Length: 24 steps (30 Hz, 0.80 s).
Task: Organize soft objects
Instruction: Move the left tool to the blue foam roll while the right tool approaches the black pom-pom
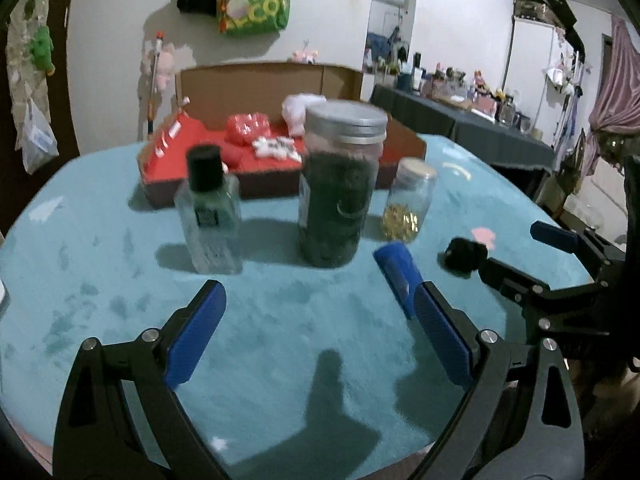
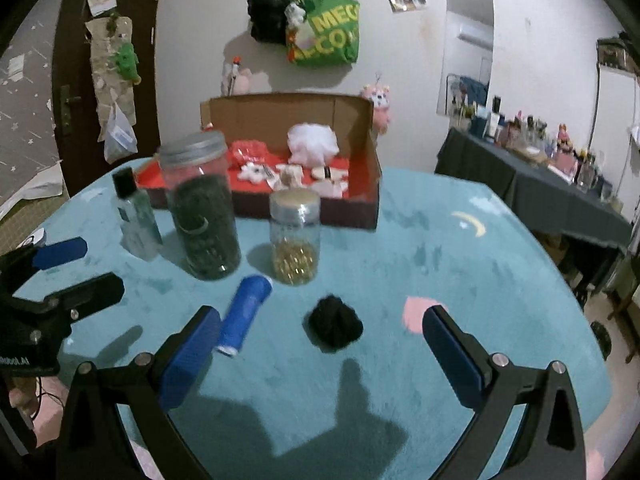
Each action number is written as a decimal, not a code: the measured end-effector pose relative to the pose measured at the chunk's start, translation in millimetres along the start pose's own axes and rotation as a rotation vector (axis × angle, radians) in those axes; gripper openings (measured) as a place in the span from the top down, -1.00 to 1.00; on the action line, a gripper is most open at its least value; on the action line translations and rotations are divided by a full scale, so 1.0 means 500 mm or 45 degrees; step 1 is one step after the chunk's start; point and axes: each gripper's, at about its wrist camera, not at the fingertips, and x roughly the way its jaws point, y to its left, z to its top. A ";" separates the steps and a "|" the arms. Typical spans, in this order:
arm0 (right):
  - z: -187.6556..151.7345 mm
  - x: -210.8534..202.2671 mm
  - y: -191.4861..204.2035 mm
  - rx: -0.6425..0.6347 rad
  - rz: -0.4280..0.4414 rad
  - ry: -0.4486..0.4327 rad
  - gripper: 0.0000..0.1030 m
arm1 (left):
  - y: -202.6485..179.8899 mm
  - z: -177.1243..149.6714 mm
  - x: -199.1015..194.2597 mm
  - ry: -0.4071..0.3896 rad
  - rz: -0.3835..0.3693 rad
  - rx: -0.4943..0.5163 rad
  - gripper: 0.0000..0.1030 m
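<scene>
Both tools empty, fingers spread wide apart. Right tool (image 2: 320, 354) hovers low over the teal tabletop (image 2: 460, 248). Black pom-pom (image 2: 335, 325) lies on the tabletop directly ahead of it, roughly centred between its fingers, slightly toward the left finger. Roundish, no clear long axis. In the left wrist view the pom-pom (image 1: 464, 253) sits well off to the right of the left tool (image 1: 316, 320); right tool is clearly the nearer.

Blue cylinder (image 2: 245, 314) lies on its side just left of the pom-pom, long axis running away from the camera, apart from it.

Cardboard box (image 2: 366, 132) with red lining stands at the far side, behind three jars/bottles; white puff (image 2: 313, 142) already inside.

Judgement: next move is a short forward reach and close on the pom-pom.
</scene>
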 end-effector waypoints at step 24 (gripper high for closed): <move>-0.007 0.104 -0.099 -0.098 0.142 0.191 -0.93 | -0.082 0.009 0.163 0.288 -0.085 0.002 -0.85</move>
